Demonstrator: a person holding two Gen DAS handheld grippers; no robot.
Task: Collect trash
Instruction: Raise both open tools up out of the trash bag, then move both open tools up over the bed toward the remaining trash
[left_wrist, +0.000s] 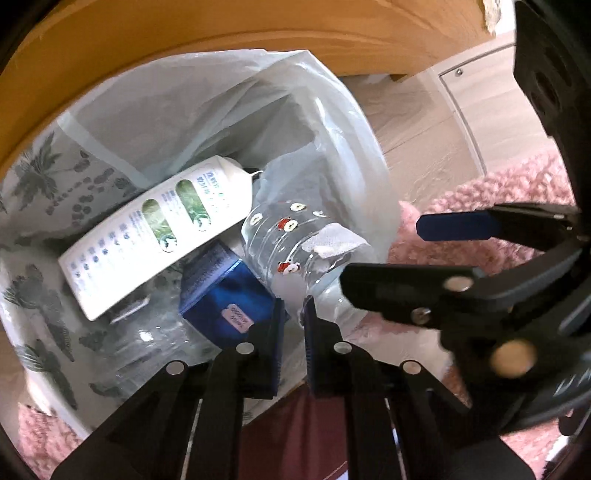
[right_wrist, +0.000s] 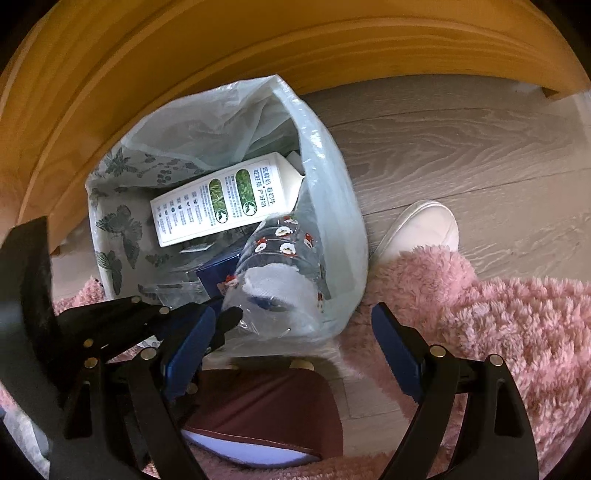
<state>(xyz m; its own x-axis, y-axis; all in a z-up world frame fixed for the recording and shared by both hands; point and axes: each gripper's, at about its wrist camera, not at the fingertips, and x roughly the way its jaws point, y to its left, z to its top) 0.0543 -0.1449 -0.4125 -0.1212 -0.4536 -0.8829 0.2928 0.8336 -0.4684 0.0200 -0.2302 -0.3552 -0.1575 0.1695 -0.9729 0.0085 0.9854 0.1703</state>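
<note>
L gripper (left_wrist: 293, 321) is pinched narrow on the bag (left_wrist: 332, 306) rim at the bin's near edge; R gripper (right_wrist: 295, 347) gapes wide, empty. Carton (left_wrist: 155, 236) & bottle (left_wrist: 295, 240) sit inside. If we yank, thin film could tear or slip free.

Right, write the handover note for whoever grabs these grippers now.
Left gripper: shut, apparently pinching the near rim of the bin bag.
Right gripper: open, empty, over the pink rug beside the bag.
In the bag: milk carton, blue box, clear printed bottle.
Done: that trash is binned.
Left: probably gather the bag's rim and lift it out.
</note>
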